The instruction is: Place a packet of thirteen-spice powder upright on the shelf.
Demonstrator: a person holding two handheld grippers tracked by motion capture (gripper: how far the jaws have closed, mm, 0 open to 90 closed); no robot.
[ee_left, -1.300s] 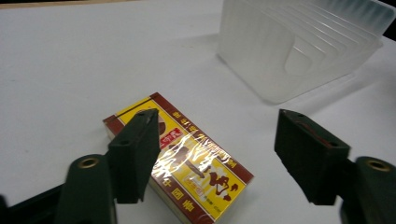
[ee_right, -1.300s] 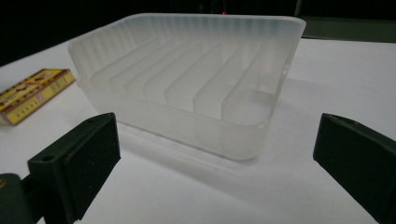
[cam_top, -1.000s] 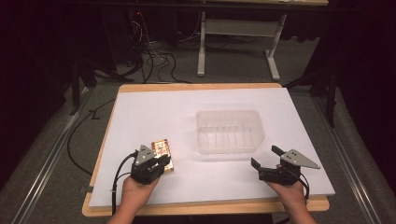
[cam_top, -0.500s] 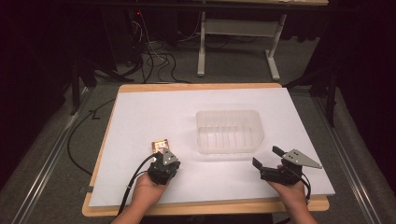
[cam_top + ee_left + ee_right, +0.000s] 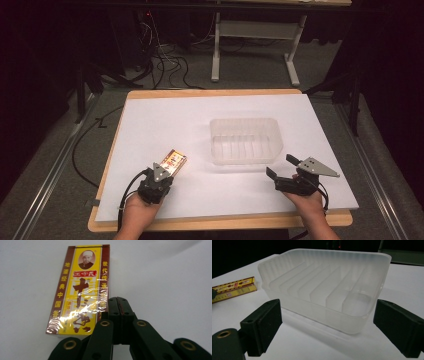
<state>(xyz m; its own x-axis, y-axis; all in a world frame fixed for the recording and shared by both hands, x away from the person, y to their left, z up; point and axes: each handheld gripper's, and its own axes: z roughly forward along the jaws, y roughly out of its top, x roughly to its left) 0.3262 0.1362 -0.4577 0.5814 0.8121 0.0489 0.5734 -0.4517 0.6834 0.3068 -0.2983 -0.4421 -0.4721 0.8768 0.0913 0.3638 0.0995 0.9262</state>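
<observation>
Yellow-and-brown packet (image 5: 171,162) lies flat at twelve o'clock off our left gripper (image 5: 161,173), jaws clenched on nothing, likely to nudge it. Right gripper (image 5: 280,166) gapes toward the clear tray (image 5: 246,141).

Showing black jaws with brass-ringed screw holes on the left gripper (image 5: 117,301). Trailing a black cable (image 5: 129,192). Carrying a grey three-cornered plate (image 5: 316,167) on the right gripper (image 5: 282,167).

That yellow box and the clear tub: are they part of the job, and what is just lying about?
In the job:
- yellow spice box
- clear ribbed plastic tub
- left gripper, shut
- right gripper, open

Lying about:
- cables on the floor
- grey desk frame
</observation>
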